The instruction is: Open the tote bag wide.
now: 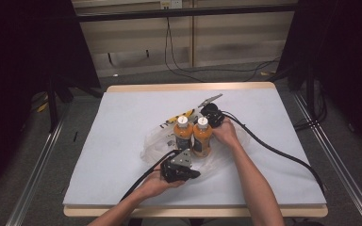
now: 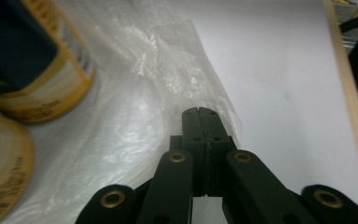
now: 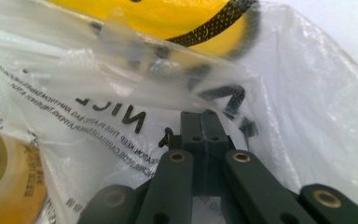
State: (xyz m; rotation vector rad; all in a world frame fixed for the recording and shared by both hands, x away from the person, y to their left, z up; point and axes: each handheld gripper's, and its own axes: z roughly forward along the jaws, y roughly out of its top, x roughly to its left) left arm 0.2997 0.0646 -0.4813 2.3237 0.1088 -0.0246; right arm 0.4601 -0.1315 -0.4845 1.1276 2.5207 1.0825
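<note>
Two orange bottles standing on a clear plastic bag, mid-bench, with a gripper at either side.

Items: left bottle [image 1: 183,133] and right bottle [image 1: 202,137], both upright, white-capped, touching side by side on the plastic bag [image 1: 153,141], which lies crumpled on the white-covered bench [image 1: 122,117]. The bag carries black lettering and a yellow print, seen close in the right gripper view. Left gripper [image 1: 193,174] lies near the bench's front edge, just in front of the bottles; its fingers [image 2: 192,126] are closed together on the bag's edge. Right gripper [image 1: 206,110] sits just behind the right bottle; its fingers [image 3: 191,126] are likewise closed, pressed into the bag's film at the printed part.
</note>
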